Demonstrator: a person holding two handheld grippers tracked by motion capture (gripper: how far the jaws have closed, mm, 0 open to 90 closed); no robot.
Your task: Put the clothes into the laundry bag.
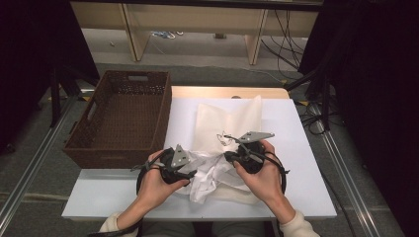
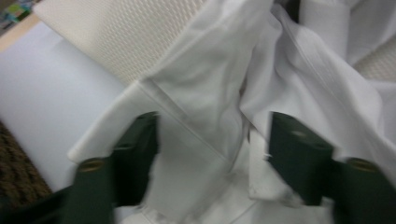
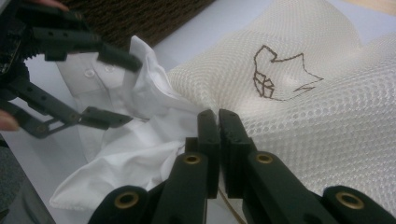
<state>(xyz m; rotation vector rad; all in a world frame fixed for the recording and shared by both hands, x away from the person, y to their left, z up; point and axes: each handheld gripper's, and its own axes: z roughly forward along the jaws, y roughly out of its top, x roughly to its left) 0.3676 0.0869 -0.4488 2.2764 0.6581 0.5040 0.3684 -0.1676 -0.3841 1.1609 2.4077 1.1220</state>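
White table (image 1: 296,163) fills the middle of the high view, a wicker basket (image 1: 121,118) at its left edge, likely waiting for laundry. Mesh bag (image 1: 232,118) lies centre, a shirt (image 1: 207,175) bunched at its near end. Right gripper (image 3: 218,116) pinches the bag's rim, jaws pressed together, probably holding the mouth steady. Left gripper (image 2: 212,140) straddles a shirt fold, jaws spread, not yet gripping. Right gripper view adds the bag's stitched emblem (image 3: 280,72) and shirt buttons (image 3: 88,73).

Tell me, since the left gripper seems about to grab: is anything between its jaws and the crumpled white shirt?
Nothing visible. The left gripper has its open jaws straddling a fold of the crumpled white shirt, no other thing between.
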